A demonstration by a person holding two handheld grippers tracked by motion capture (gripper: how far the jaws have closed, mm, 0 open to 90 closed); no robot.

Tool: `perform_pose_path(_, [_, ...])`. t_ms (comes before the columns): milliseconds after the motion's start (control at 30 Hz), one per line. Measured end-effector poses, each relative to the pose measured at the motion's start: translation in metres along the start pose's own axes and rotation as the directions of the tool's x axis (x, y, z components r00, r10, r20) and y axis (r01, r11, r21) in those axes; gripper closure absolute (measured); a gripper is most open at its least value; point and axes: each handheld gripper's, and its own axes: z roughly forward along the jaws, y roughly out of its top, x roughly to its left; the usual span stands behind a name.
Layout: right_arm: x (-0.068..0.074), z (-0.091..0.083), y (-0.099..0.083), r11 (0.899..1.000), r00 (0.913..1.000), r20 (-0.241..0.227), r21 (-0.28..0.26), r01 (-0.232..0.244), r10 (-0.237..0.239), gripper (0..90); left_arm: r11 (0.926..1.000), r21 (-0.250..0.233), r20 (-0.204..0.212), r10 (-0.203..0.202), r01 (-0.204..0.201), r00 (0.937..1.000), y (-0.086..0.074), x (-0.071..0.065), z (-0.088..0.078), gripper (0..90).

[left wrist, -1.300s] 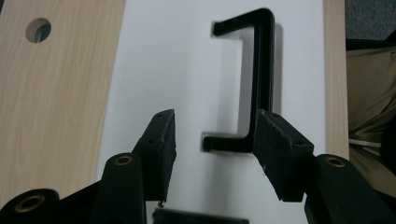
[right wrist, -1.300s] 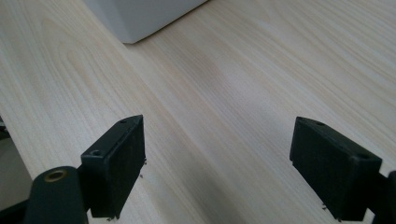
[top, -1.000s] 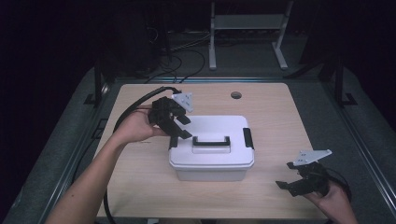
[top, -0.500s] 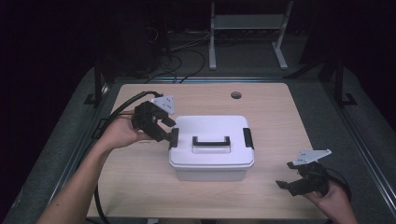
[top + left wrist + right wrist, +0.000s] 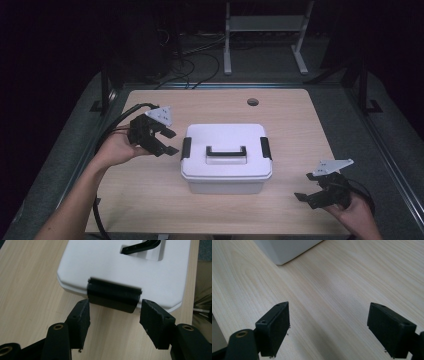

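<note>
Wooden table [image 5: 150,200] | white box [image 5: 225,145] at centre, lid on | left gripper [image 5: 169,141] jaws just opening, empty, facing black side latch [image 5: 113,295] | right gripper [image 5: 306,198] wide open, empty | risk: pads slip off latch if approach was skewed

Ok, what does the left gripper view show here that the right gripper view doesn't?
The left gripper view alone shows the box's lid, its black handle and the black side latch, which sits just ahead of the left gripper, jaws apart and off it. The right gripper view alone shows the right gripper, jaws wide over bare wood. Both share the white box and the wooden table.
</note>
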Motion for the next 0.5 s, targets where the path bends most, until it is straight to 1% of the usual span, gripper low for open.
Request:
perform_pose_path(133, [0.001, 0.000, 0.001, 1.000, 1.0000, 0.001, -0.005, 0.000, 0.000, 17.7, 0.9999, -0.005, -0.009, -0.013, 0.013, 0.9999, -0.012, 0.001, -0.001, 38.9])
perform_pose_path(300, [0.000, -0.002, -0.001, 1.000, 1.0000, 0.003, -0.011, -0.006, 0.006, 17.7, 0.9985, -0.016, -0.014, -0.053, 0.053, 0.9985, -0.028, 0.002, 0.000, 37.0])
perform_pose_path(433, [-0.001, -0.003, -0.001, 1.000, 0.9999, 0.007, -0.013, -0.008, 0.008, 17.7, 0.9980, -0.023, -0.019, -0.060, 0.059, 0.9980, -0.034, 0.002, -0.002, 36.6])
perform_pose_path(500, [-0.001, -0.003, -0.001, 1.000, 0.9999, 0.007, -0.013, -0.008, 0.008, 17.7, 0.9982, -0.019, -0.023, -0.058, 0.058, 0.9980, -0.037, 0.001, -0.003, 36.4])
